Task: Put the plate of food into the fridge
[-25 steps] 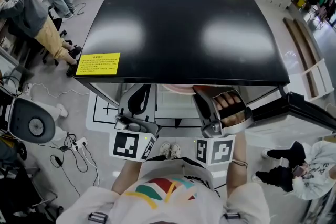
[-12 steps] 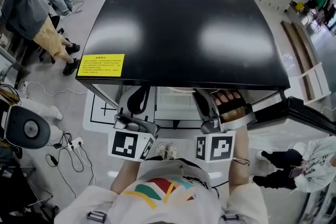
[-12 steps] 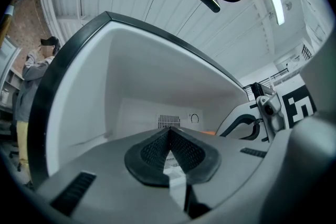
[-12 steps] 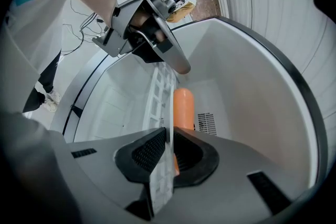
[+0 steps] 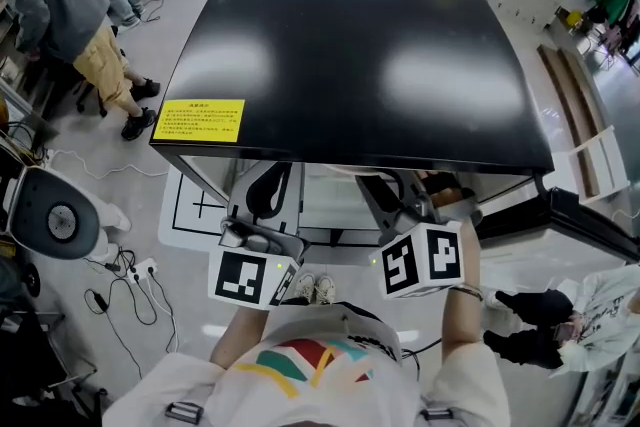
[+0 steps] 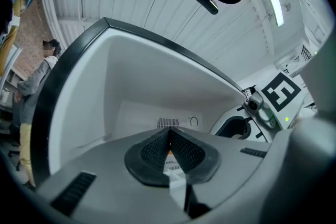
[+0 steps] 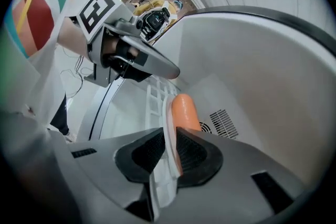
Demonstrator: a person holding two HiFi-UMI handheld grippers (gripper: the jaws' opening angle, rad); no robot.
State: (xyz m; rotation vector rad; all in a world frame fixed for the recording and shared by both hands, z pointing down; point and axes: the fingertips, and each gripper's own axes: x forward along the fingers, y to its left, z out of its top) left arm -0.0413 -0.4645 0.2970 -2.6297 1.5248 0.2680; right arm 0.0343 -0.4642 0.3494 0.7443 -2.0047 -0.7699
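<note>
A white plate (image 7: 169, 128) stands edge-on between the pads of my right gripper (image 7: 170, 136), which is shut on its rim. An orange sausage-like piece of food (image 7: 185, 113) lies on the plate. Plate and jaws are inside the fridge's white interior (image 7: 252, 60). In the head view the right gripper (image 5: 400, 193) reaches under the fridge's black top (image 5: 350, 55), so the plate is mostly hidden. My left gripper (image 6: 169, 136) is shut with nothing between its pads and also points into the fridge (image 6: 157, 92). It shows at the fridge's front left (image 5: 265, 193).
The fridge's open door (image 5: 580, 215) juts out at the right. A yellow label (image 5: 205, 120) sits on the top's front left corner. People stand at the far left (image 5: 70, 5) and at the lower right (image 5: 590, 315). Cables (image 5: 130, 285) lie on the floor.
My right gripper has tilted and pushed further under the fridge top, and the hand on it is now mostly hidden. The left gripper has stayed put. The people at the left have shifted.
</note>
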